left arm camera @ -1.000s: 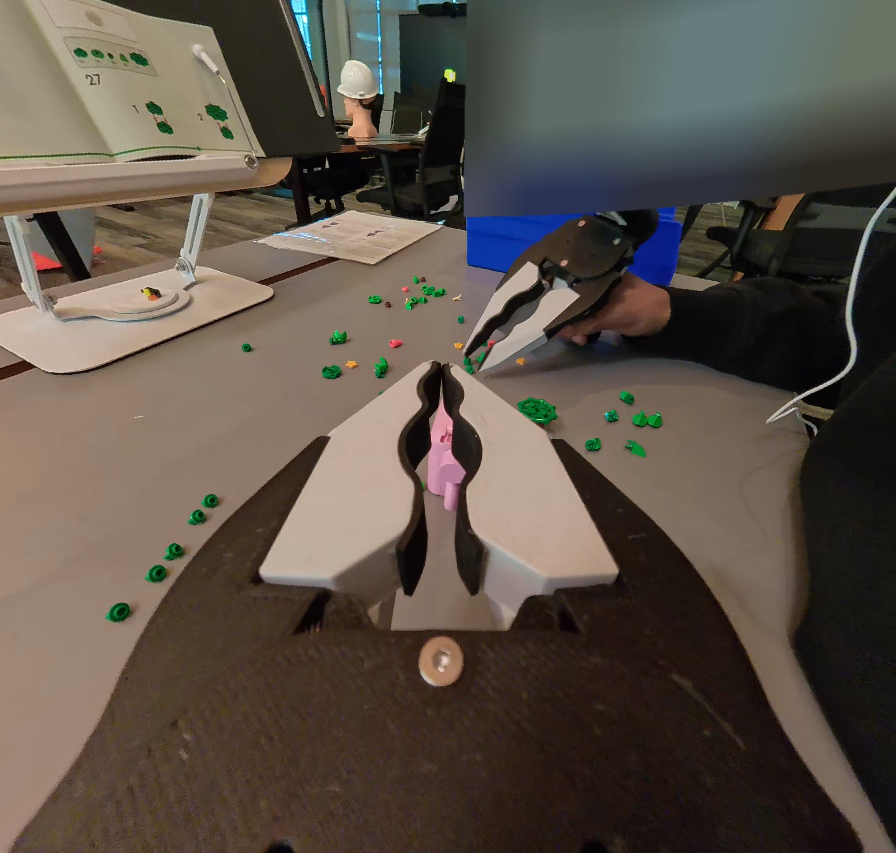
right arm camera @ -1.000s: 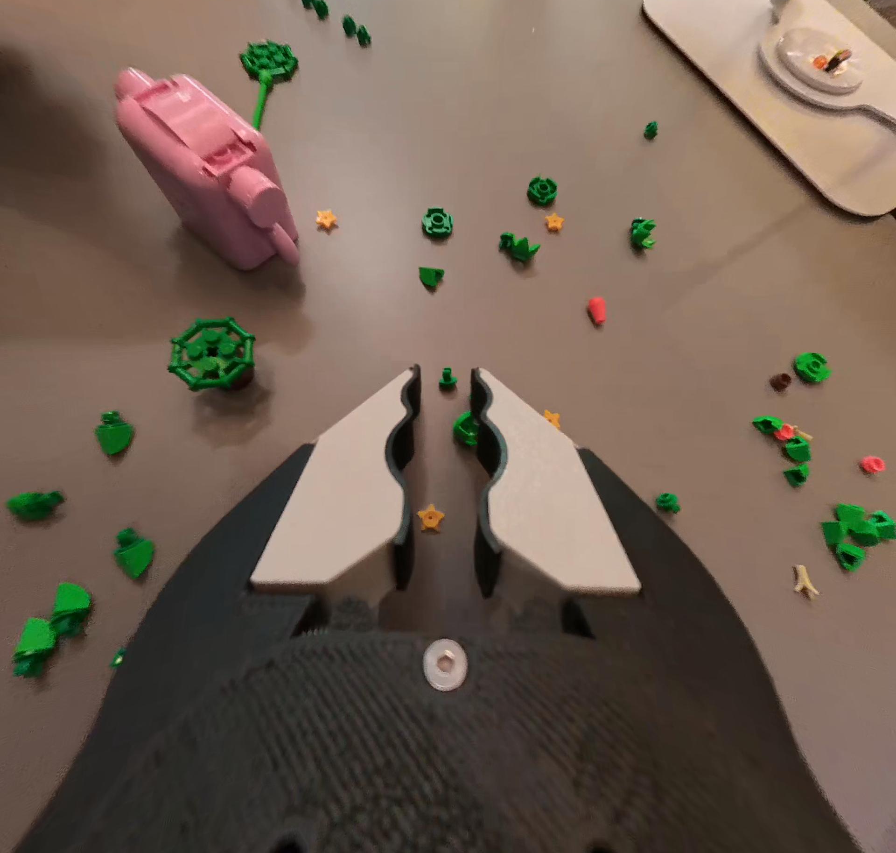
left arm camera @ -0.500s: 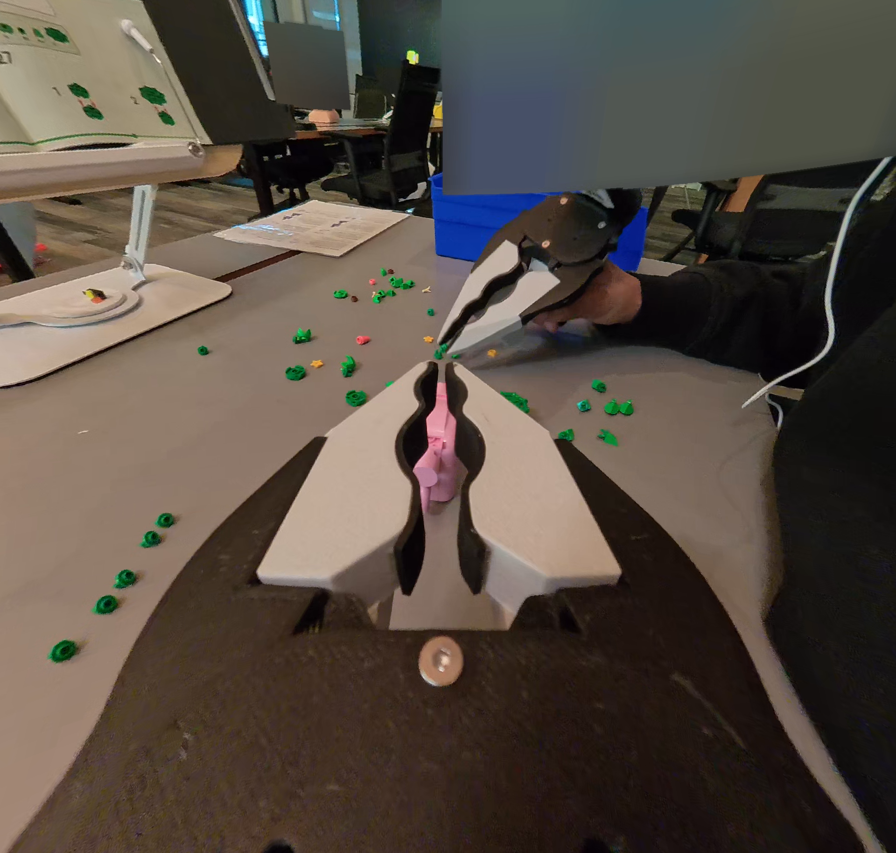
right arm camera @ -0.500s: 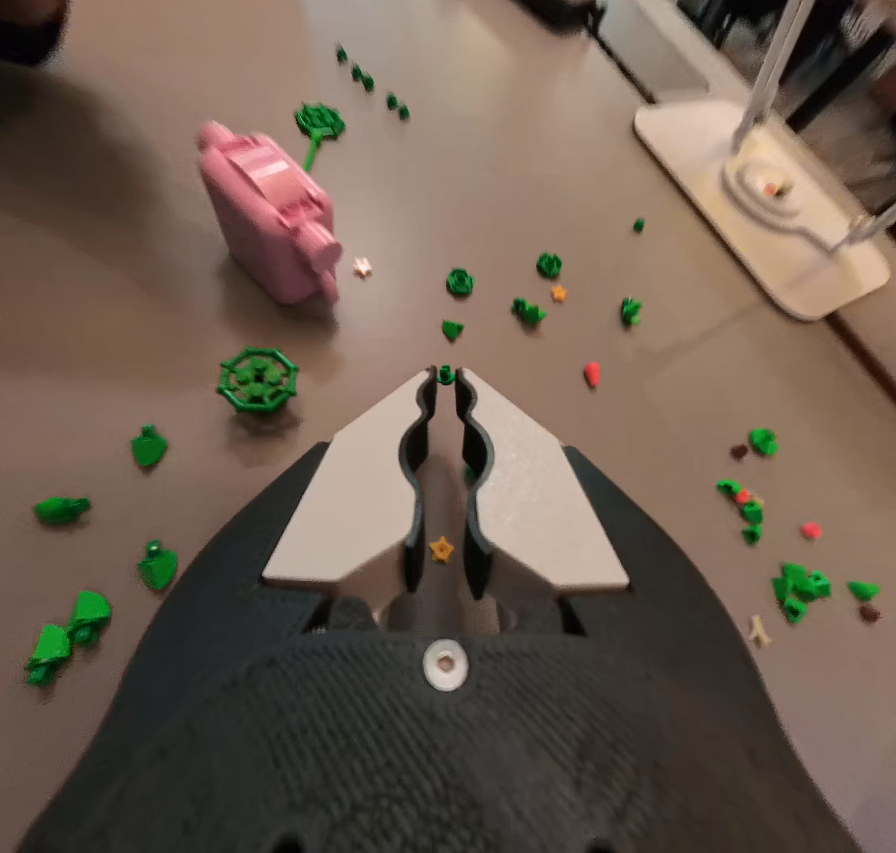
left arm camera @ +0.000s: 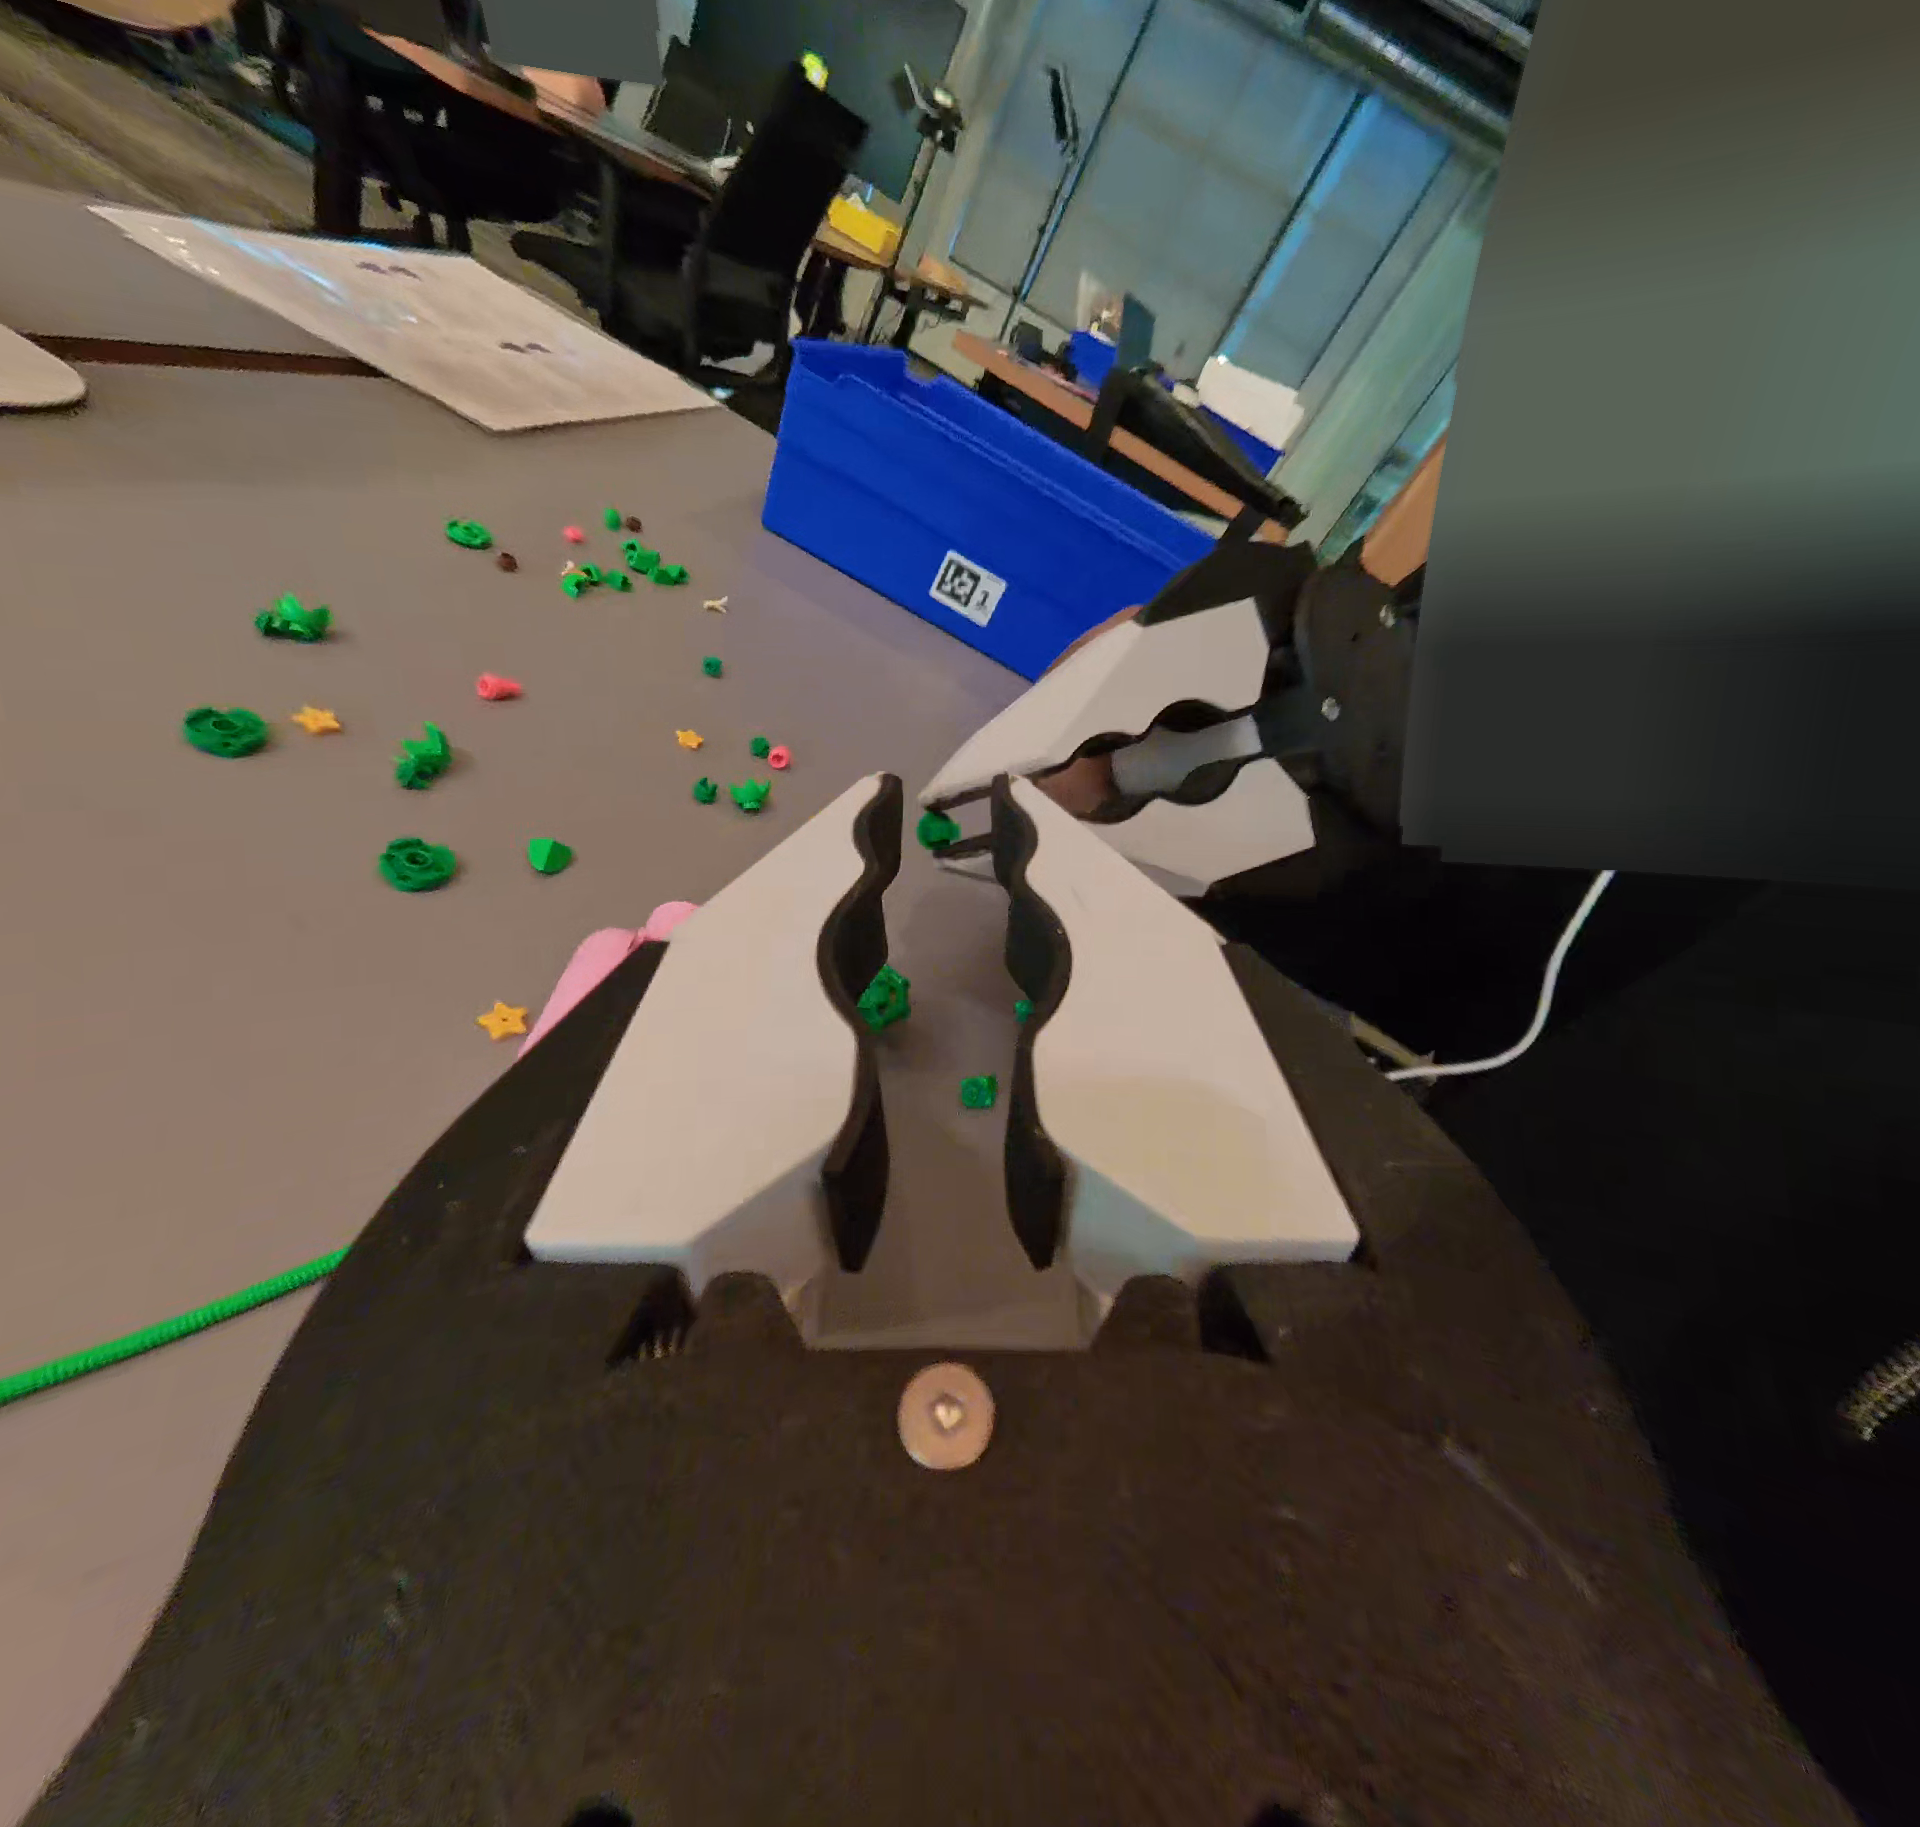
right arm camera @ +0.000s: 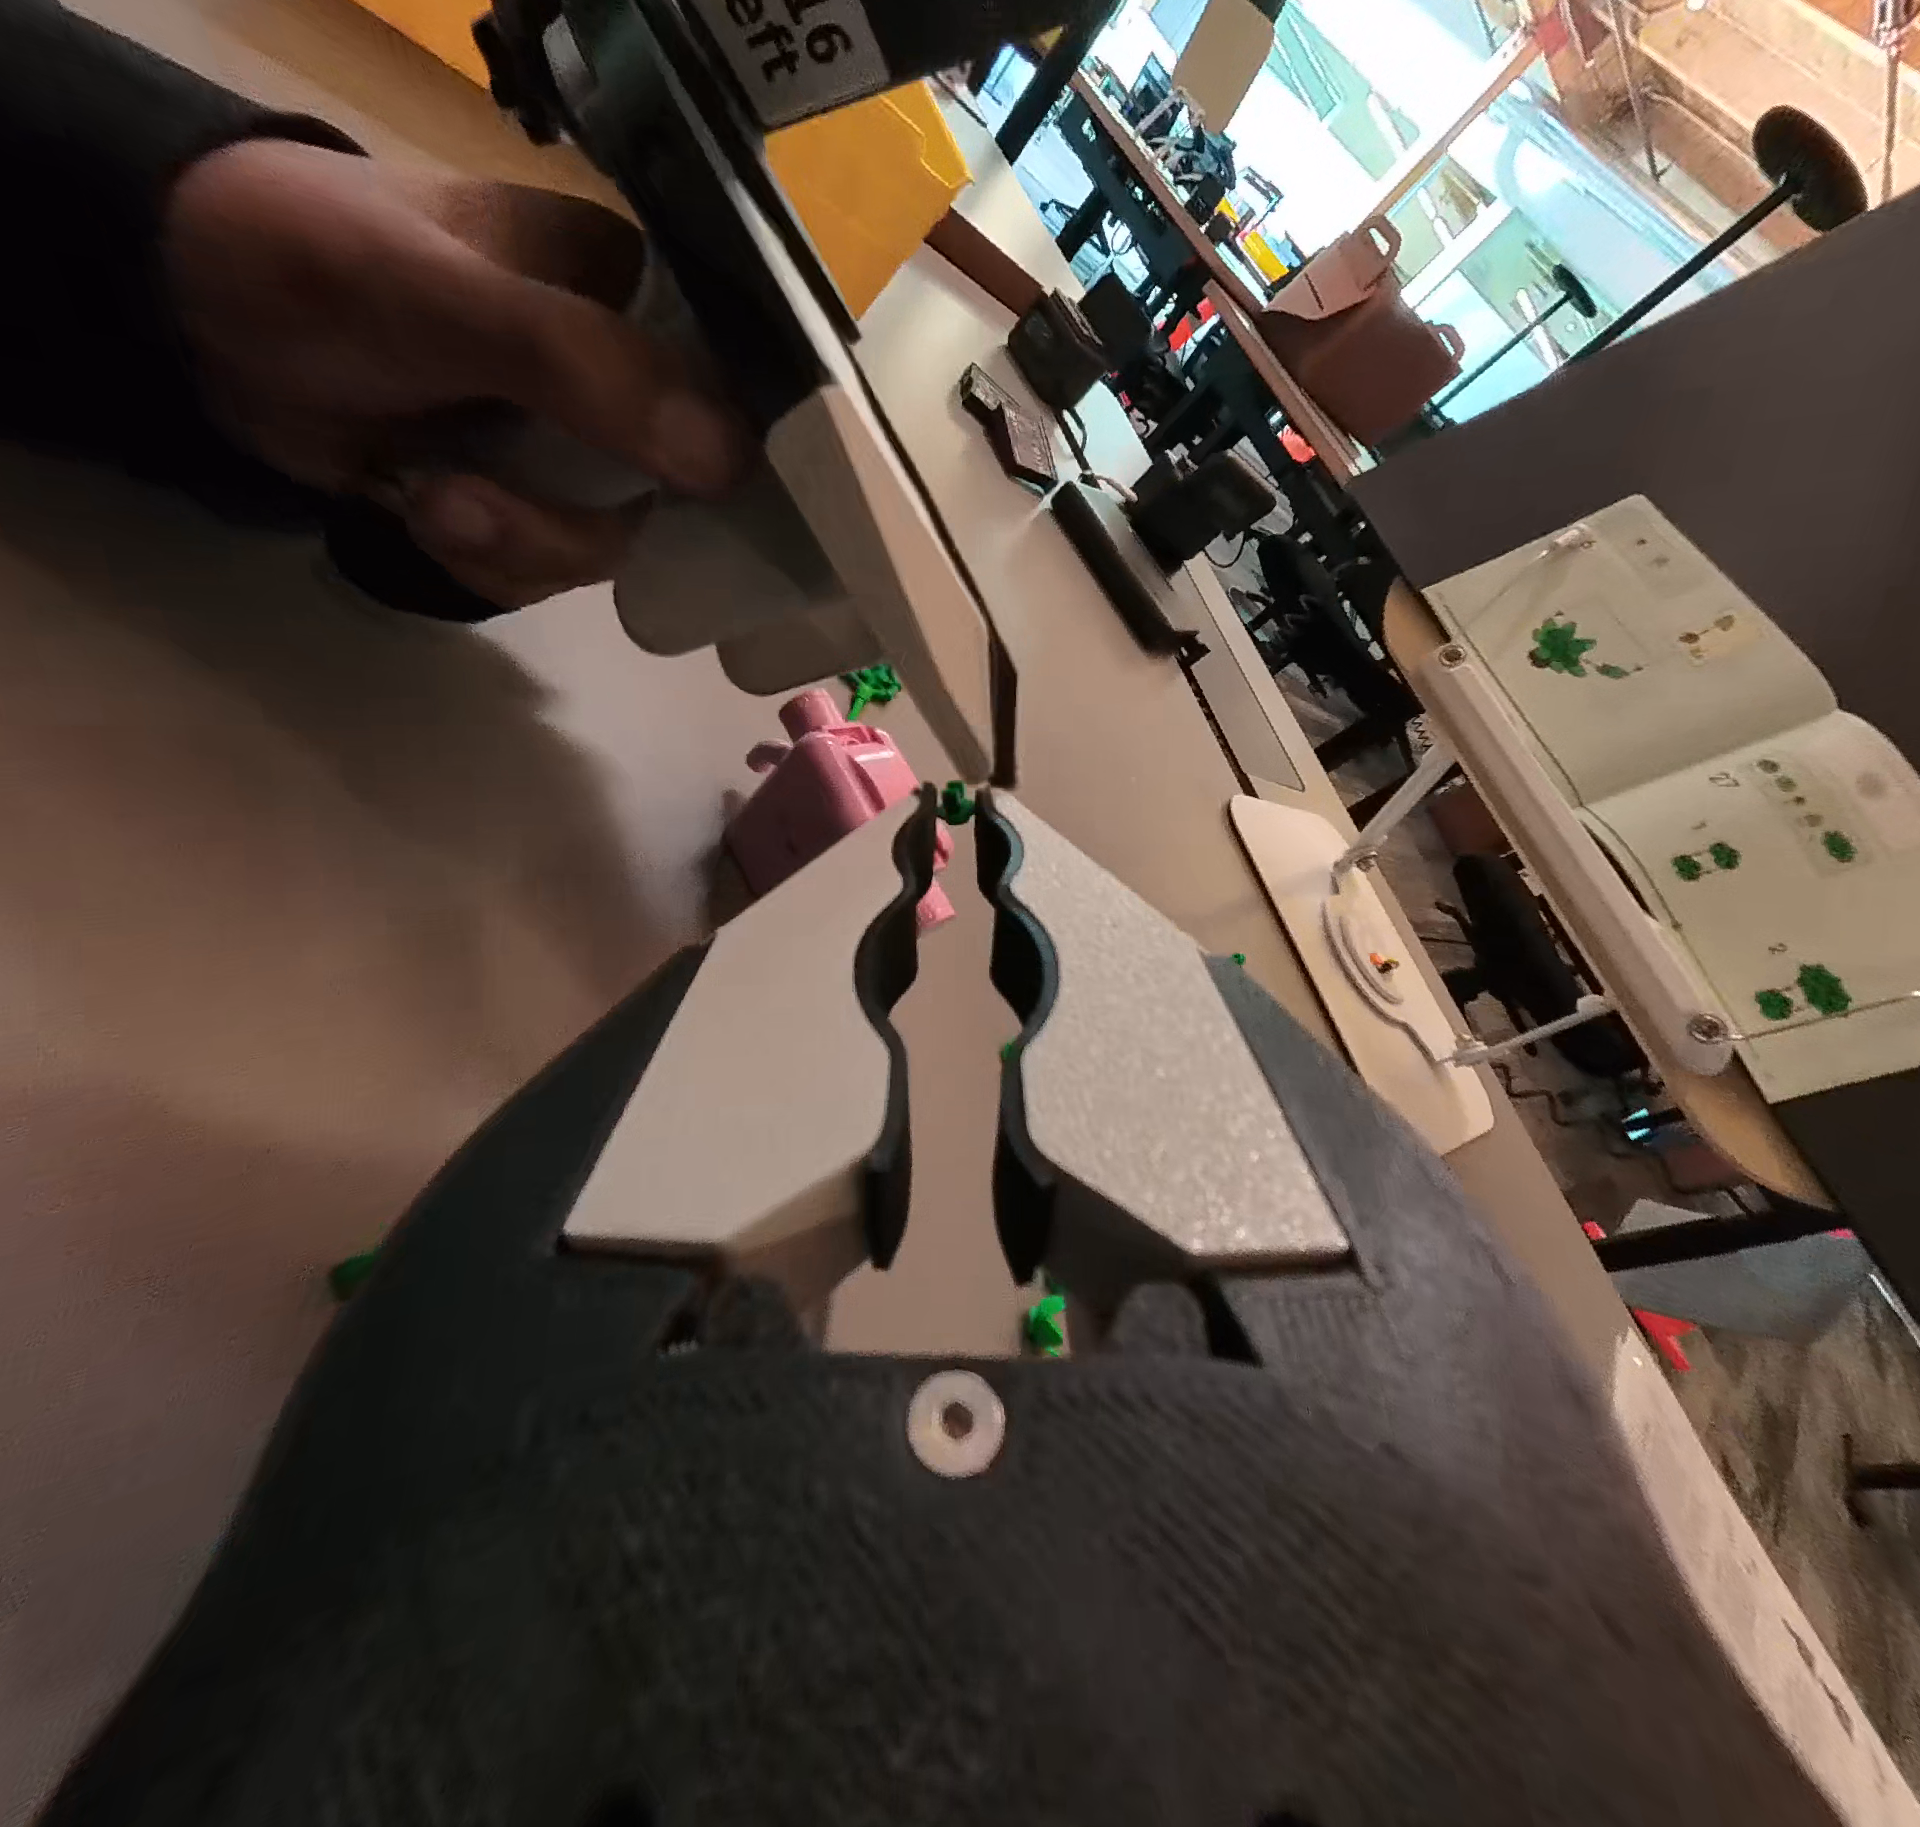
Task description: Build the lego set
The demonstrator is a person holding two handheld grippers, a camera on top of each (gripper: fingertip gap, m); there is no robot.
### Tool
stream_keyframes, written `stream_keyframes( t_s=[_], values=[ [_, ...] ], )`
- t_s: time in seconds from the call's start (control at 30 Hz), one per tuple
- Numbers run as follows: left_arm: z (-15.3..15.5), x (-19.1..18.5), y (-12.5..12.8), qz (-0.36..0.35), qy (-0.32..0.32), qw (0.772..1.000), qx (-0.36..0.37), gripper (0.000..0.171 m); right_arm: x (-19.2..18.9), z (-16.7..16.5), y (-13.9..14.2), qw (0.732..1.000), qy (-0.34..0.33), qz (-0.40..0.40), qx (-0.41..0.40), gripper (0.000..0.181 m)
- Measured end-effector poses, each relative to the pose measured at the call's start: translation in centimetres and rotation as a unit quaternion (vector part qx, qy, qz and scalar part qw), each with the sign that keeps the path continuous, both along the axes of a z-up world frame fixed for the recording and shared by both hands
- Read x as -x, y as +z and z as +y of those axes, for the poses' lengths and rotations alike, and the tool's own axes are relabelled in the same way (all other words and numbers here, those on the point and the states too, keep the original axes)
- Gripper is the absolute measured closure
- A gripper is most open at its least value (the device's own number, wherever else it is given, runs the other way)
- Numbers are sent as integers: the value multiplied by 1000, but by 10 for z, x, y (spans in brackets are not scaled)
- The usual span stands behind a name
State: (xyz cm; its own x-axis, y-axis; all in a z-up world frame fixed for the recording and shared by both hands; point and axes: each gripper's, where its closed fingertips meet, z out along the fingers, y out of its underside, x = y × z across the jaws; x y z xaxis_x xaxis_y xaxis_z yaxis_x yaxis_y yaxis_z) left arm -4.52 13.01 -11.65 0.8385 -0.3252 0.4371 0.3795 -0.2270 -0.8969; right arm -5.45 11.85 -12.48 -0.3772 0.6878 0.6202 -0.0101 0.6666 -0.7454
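Note:
My right gripper is shut on a small green stud piece at its very tips and holds it in the air. In the left wrist view it comes in from the right with the green piece between my left fingertips. My left gripper is open and empty, and it also shows in the right wrist view, just above the piece. The pink lego build lies on the grey table below; its edge shows left of my left gripper.
Several small green, yellow and pink lego pieces lie scattered on the table. A blue bin and a paper sheet are at the far side. A green cord lies near left. An instruction book rests on a white stand. The tips of both grippers are at nearly the same place.
My left gripper let go of the pink build, opened and swung right. My right gripper shut on the small green piece, lifted it off the table and brought it to the left fingertips.

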Motion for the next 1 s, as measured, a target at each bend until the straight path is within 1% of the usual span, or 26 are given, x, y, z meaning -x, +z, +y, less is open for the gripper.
stream_keyframes(
  t_s=[0.07, 0.2, 0.33, 0.43, 0.53, 0.8, 1.0],
  values=[
    [0, -3, -4, 1, -8, 1000, 10, 157, 1, 0, -1, 1000, -4, 0, -6, 176],
    [-2, -4, -4, -23, -22, 999, 11, 155, 2, 3, -3, 1000, -9, -1, -9, 176],
    [-3, -5, -4, -30, -29, 999, 10, 152, 3, 5, -5, 1000, -13, -4, -10, 176],
    [-3, -5, -5, -32, -28, 999, 14, 155, 3, 5, -6, 1000, -12, -4, -11, 176],
    [-2, -2, -8, -30, -20, 999, 20, 162, 2, 4, -5, 1000, -10, 1, -11, 176],
    [-1, -3, -11, -39, -26, 999, 28, 161, 0, 4, -4, 1000, -8, 9, -21, 176],
    [-1, -3, -11, -38, -24, 999, 28, 165, -1, 0, -3, 1000, 1, 14, -21, 176]
  ],
)
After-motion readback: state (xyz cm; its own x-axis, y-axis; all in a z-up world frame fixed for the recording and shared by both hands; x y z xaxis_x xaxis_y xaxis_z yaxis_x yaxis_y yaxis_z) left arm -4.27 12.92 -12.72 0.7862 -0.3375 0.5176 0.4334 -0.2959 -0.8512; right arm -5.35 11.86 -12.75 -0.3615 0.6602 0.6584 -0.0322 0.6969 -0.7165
